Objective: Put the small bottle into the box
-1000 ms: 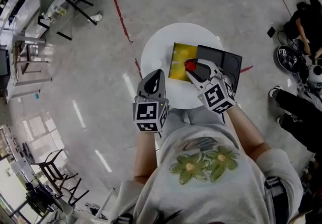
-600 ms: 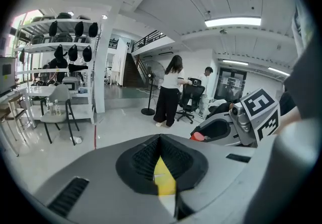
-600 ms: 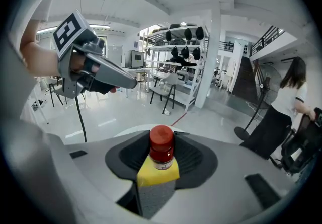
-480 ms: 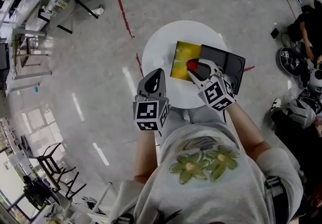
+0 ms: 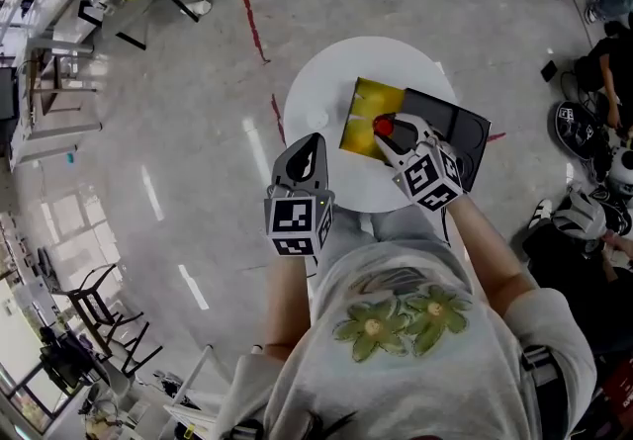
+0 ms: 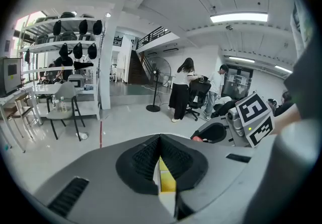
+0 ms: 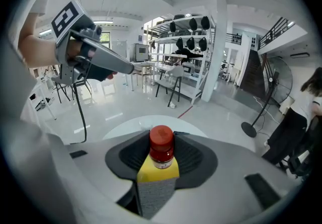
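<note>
A small bottle [image 7: 162,153] with a red cap [image 5: 382,127] is upright between the jaws of my right gripper [image 5: 389,134], which is shut on it. It hangs over the open box [image 5: 360,120], whose inside is yellow and whose dark lid [image 5: 463,134] lies flat to the right. The box rests on a round white table [image 5: 326,82]. My left gripper [image 5: 311,149] sits at the table's near left edge, its jaws shut to a point and holding nothing. In the left gripper view the box's yellow shows through the thin slit between the pads [image 6: 146,160].
Grey polished floor surrounds the small table, with a red line [image 5: 247,3] marked on it at the far side. Chairs and shelving [image 5: 89,13] stand at the far left. People and gear [image 5: 593,132] crowd the right side. A standing fan [image 6: 153,84] is beyond.
The head view has shifted slightly, so the table sits a little higher and further right in the picture. Both grippers keep their places relative to the table and box.
</note>
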The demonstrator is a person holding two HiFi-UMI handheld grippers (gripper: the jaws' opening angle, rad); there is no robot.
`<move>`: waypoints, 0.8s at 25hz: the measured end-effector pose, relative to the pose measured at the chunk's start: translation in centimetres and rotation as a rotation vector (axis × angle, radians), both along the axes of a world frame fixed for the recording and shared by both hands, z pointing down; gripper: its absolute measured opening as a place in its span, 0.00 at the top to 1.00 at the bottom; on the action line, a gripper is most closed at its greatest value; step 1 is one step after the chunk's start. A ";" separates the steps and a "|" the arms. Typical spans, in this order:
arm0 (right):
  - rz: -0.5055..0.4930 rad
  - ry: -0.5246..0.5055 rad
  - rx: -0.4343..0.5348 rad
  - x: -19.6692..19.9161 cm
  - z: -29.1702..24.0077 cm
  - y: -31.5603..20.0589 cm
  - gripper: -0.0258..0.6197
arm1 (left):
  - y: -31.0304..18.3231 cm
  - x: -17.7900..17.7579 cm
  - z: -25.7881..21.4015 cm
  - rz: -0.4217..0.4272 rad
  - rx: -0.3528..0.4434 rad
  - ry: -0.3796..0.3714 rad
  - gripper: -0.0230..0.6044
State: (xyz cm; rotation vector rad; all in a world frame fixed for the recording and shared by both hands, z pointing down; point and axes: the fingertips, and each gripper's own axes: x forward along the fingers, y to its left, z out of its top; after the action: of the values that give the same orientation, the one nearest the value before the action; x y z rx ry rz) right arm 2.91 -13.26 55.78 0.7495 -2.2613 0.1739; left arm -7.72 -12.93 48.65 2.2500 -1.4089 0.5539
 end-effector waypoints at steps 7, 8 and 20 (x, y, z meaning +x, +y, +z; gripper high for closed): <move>-0.034 0.022 -0.041 -0.1 2.5 -0.1 0.73 | -0.2 -0.3 0.9 -0.029 -0.020 0.003 0.96; -0.038 0.025 -0.047 -0.2 2.9 -0.1 0.73 | -0.2 -0.3 1.0 -0.031 -0.023 0.003 0.96; -0.072 0.075 -0.122 -0.7 7.2 -0.4 0.73 | -0.4 -1.5 2.2 -0.062 -0.066 0.008 0.96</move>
State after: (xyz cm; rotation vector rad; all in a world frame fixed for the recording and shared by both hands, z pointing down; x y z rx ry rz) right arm 2.24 -13.63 63.00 0.6005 -2.1816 0.2435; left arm -9.18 -13.32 50.86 2.1470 -1.4306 0.5626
